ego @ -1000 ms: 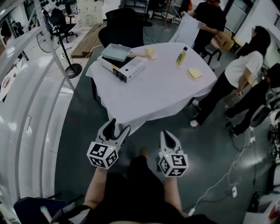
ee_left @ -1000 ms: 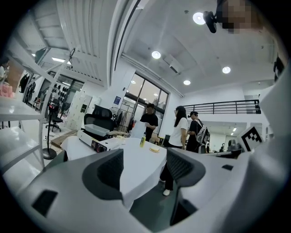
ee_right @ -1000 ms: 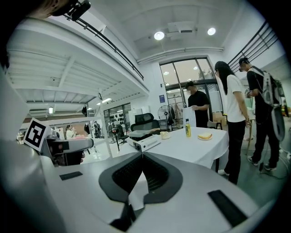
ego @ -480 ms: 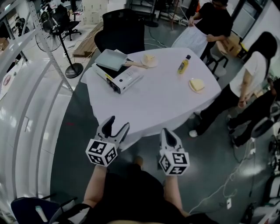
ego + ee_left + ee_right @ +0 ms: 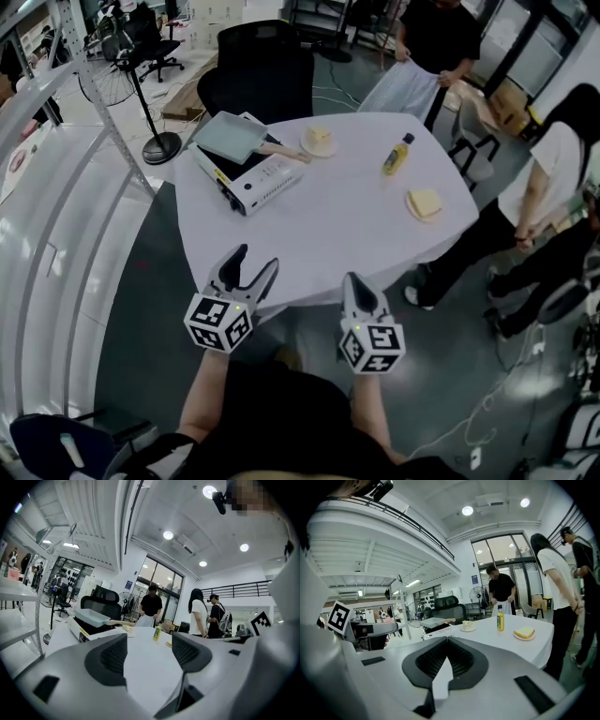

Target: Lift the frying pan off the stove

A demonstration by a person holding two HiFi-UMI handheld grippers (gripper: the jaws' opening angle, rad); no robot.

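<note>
- The left claw [image 5: 255,263] is open. Its own view shows the two jaws well apart with nothing between them, just white tablecloth behind.
- The right claw [image 5: 446,662] is closed. The jaw pads meet along a line and nothing is pinched in there.
- In the head view both claws hover side by side at the near edge of the table [image 5: 337,234], just off the cloth and not touching anything.
- The frying pan [image 5: 228,137] is a square grey-blue one. It sits on top of the stove [image 5: 258,176] at the far left of the table, well apart from both claws. Its light handle sticks out to the right.
- The stove is a white box-type portable one, turned at an angle to the table edge.
- Just past the handle tip there's a small plate with a piece of cake [image 5: 319,142].
- Further right stands a yellow bottle [image 5: 397,155], upright, and near it there's a plate with a yellowish slice [image 5: 424,202].
- A black office chair [image 5: 258,75] is parked behind the table on the pan's side.
- A person in black [image 5: 436,33] stands at the far side holding a white cloth, and a person in a white top [image 5: 548,155] stands at the right.
</note>
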